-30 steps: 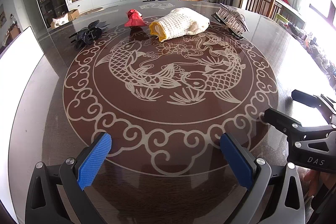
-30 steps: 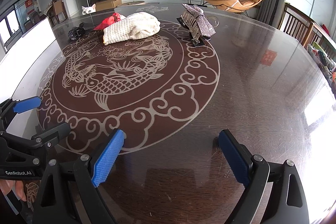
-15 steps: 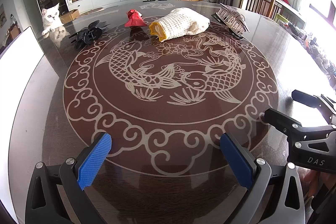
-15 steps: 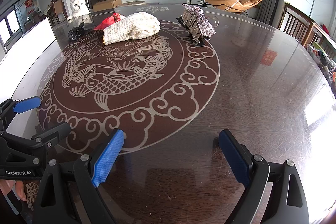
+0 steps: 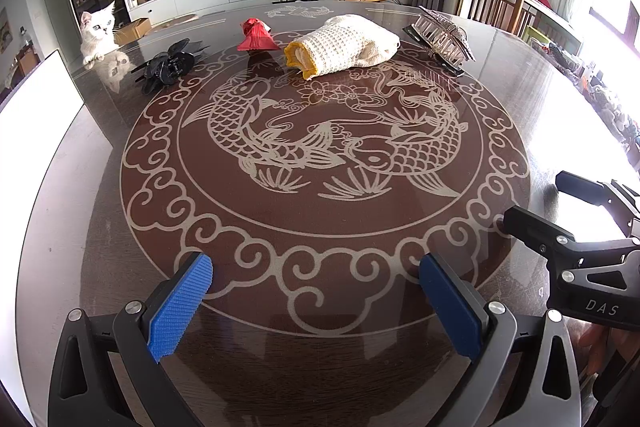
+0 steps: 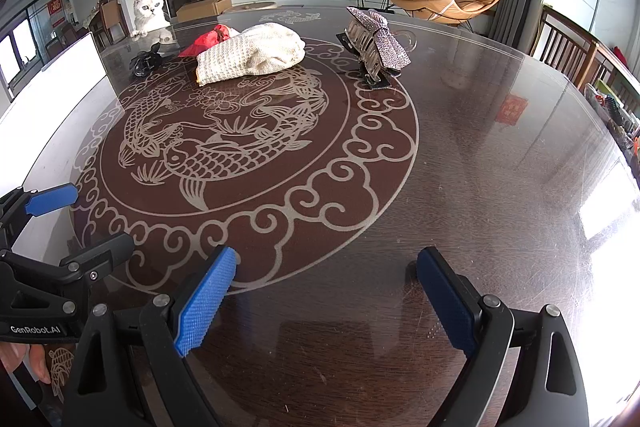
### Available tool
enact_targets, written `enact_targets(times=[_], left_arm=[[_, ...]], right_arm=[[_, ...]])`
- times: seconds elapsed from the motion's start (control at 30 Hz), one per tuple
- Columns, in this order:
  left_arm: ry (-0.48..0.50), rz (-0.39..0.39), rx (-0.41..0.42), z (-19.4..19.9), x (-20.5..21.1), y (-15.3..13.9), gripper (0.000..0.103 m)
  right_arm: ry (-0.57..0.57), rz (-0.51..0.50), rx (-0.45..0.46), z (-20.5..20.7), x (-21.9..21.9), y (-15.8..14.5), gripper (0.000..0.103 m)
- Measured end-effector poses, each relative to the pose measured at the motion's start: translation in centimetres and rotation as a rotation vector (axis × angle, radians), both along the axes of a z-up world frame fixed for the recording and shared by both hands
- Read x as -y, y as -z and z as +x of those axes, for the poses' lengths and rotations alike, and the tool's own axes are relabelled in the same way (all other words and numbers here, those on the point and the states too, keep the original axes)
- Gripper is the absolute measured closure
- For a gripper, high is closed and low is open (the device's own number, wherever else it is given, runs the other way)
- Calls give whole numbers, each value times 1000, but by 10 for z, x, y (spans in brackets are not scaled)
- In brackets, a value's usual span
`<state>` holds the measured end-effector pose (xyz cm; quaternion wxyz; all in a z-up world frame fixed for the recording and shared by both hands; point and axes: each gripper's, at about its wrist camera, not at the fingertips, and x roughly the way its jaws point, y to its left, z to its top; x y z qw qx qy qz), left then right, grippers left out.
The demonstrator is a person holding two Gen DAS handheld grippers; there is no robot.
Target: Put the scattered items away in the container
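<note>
Both the left gripper [image 5: 316,301] and right gripper [image 6: 322,297] gape empty, far from the black claw clip [image 5: 170,67], red pouch [image 5: 256,35] and rhinestone clip [image 6: 376,45] beside the knitted bag [image 5: 344,45] (presumably the container). The cat [image 5: 96,35] might swat something away.

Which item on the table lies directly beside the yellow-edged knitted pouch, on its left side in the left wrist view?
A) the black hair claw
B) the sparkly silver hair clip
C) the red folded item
C: the red folded item sits right next to the knitted pouch.
</note>
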<state>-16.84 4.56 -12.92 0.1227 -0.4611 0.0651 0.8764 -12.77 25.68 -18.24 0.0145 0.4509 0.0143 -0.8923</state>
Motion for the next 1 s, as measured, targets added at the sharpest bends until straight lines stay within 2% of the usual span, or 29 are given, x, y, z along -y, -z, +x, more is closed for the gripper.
enact_targets(times=[0.4,0.57,0.67,0.73,0.83,1.0], left_arm=[[0,0,0,0,0,0,0],[0,0,0,0,0,0,0],[0,0,0,0,0,0,0],[0,0,0,0,0,0,0],[0,0,0,1,0,0,0],[0,0,0,1,0,0,0]], right_arm=[[-13,-9,-5,-9,-7,-3,11],[23,-56,-79,-71,-43,-37,11],[2,-8,-37,-121,-53,-47,11],[-11,27,-10,-147,-56,-47,11],[-48,-11,51,-176,-58,-39,11],[-33,4,89,-198,-60,-19,11]])
